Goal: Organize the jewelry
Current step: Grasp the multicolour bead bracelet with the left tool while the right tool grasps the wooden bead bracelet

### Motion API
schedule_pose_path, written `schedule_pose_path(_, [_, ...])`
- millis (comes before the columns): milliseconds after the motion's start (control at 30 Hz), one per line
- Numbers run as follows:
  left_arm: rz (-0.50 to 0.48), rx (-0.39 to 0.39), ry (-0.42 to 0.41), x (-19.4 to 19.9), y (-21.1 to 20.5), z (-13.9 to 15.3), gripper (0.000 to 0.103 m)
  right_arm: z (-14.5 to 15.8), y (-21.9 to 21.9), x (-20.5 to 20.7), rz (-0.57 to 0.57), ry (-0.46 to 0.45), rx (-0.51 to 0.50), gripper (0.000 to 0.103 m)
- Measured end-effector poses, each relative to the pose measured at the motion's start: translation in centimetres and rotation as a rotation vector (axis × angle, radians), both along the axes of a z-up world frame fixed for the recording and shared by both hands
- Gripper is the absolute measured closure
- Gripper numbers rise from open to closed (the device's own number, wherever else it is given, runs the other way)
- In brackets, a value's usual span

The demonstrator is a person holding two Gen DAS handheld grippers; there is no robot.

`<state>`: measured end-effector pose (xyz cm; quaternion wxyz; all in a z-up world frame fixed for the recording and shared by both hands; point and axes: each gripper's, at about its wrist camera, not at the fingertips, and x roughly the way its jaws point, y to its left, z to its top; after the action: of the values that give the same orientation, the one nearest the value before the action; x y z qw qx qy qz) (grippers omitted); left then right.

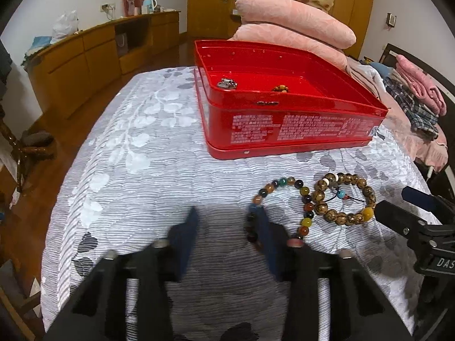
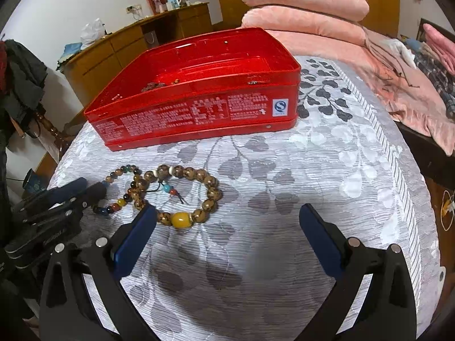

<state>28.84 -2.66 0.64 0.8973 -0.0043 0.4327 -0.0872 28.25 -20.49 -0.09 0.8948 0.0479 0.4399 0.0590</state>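
A red tin box [image 1: 284,130] [image 2: 199,113] stands open on the grey leaf-patterned cover. Inside it lie a silver piece [image 1: 226,83] and a small brown bead item [image 1: 280,88]. In front of the box lie two bracelets: a multicoloured bead one [image 1: 305,199] [image 2: 122,201] and a brown wooden bead one with a yellow bead [image 1: 345,216] [image 2: 182,196]. My left gripper [image 1: 227,216] [image 2: 82,191] is open, its right finger against the multicoloured bracelet's left side. My right gripper [image 2: 227,213] is open, its left finger beside the brown bracelet.
Stacked pink quilts [image 1: 295,28] lie behind the box. Folded clothes [image 1: 418,91] are at the right. A wooden cabinet [image 1: 93,54] stands along the far wall. The cover [image 2: 312,170] drops off at its left and right edges.
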Motion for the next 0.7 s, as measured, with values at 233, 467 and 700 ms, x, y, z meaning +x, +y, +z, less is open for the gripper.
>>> schedule_pose_path(233, [-0.003,-0.04,-0.003,-0.1,0.7,0.1,0.095,0.0,-0.4,0.9,-0.005,0.018,0.033,0.033])
schedule_pose_path(467, [-0.009,-0.039,0.006,0.2,0.5,0.0,0.095,-0.6,0.4,1.9,0.018,0.046,0.01,0.049])
schedule_pose_path(700, [-0.023,-0.013,0.005,0.4,-0.4,-0.1,0.088,-1.0,2.7,2.1,0.053,0.022,-0.113,0.069])
